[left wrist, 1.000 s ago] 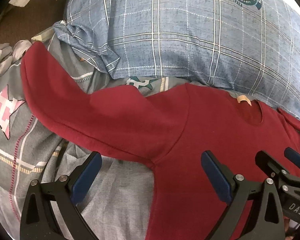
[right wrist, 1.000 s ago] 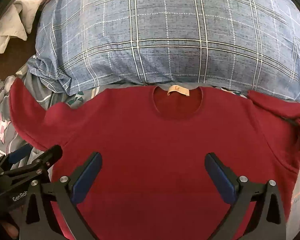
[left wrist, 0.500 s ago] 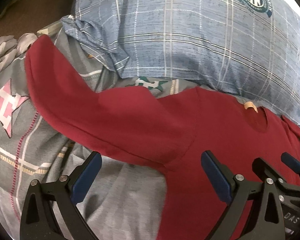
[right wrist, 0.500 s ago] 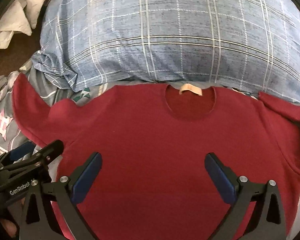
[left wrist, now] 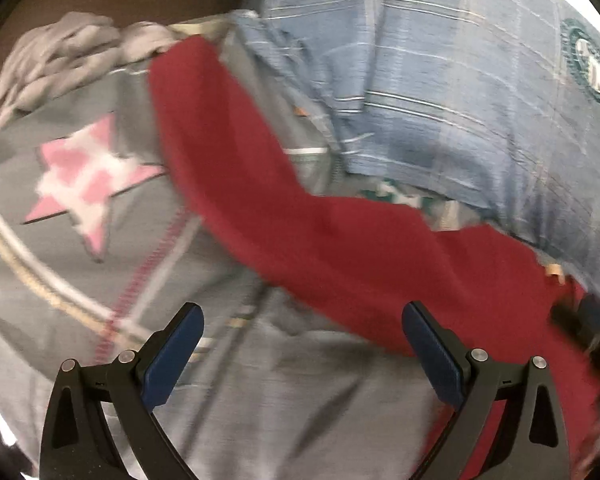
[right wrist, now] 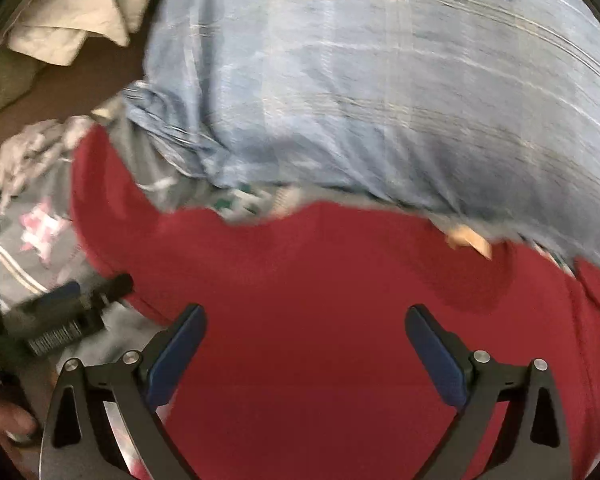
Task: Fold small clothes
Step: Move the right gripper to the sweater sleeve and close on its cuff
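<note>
Both tools gape: left tool (left wrist: 302, 350); right tool (right wrist: 306, 350) above red shirt (right wrist: 340, 300).

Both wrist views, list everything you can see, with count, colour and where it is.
red shirt: one, dark red, spread flat on the bedding, sleeve stretched away towards the far left.
pillow: one, blue plaid, beyond the shirt's collar.
bedding: one, grey with a pink star, under the shirt.
crumpled cloth: one, off-white, far left on the brown surface.
left hand-held gripper: one, black with blue pads, open over the bedding beside the sleeve.
right hand-held gripper: one, same colours, open over the shirt body.
</note>
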{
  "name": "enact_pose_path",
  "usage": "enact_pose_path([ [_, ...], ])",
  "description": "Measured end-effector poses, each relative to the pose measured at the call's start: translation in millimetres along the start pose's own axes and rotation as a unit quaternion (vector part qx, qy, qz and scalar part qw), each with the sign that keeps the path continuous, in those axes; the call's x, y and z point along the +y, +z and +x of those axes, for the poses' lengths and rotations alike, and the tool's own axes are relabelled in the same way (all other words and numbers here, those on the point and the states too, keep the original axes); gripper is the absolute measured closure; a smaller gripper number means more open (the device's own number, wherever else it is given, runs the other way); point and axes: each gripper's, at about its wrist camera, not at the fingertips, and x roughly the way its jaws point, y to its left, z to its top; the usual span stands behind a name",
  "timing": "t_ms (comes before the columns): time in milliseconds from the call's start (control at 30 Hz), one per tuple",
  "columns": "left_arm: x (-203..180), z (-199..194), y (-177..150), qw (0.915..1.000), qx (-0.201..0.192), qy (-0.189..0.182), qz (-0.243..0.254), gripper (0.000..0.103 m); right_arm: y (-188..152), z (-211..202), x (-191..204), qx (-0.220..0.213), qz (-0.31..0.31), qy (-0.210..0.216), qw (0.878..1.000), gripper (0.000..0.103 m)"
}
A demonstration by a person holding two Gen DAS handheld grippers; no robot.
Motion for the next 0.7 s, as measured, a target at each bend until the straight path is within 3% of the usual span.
enact_pose_path([
  [167,21,12,-10,0.9987,0.040,0.005,-0.030,0.003,64,14,38,0.004,-0.017,0.111,0.994,0.012],
  [300,23,8,-13,0.9992,0.033,-0.001,-0.023,0.004,108,34,102,0.008,-0.097,0.164,0.982,0.015],
  [467,28,7,-13,0.9993,0.029,-0.006,-0.022,0.004,122,70,188,0.037,-0.195,0.212,0.957,0.016],
  [700,36,7,-14,0.9992,0.027,-0.015,-0.024,0.004,126,120,246,0.069,-0.238,0.240,0.938,0.014],
])
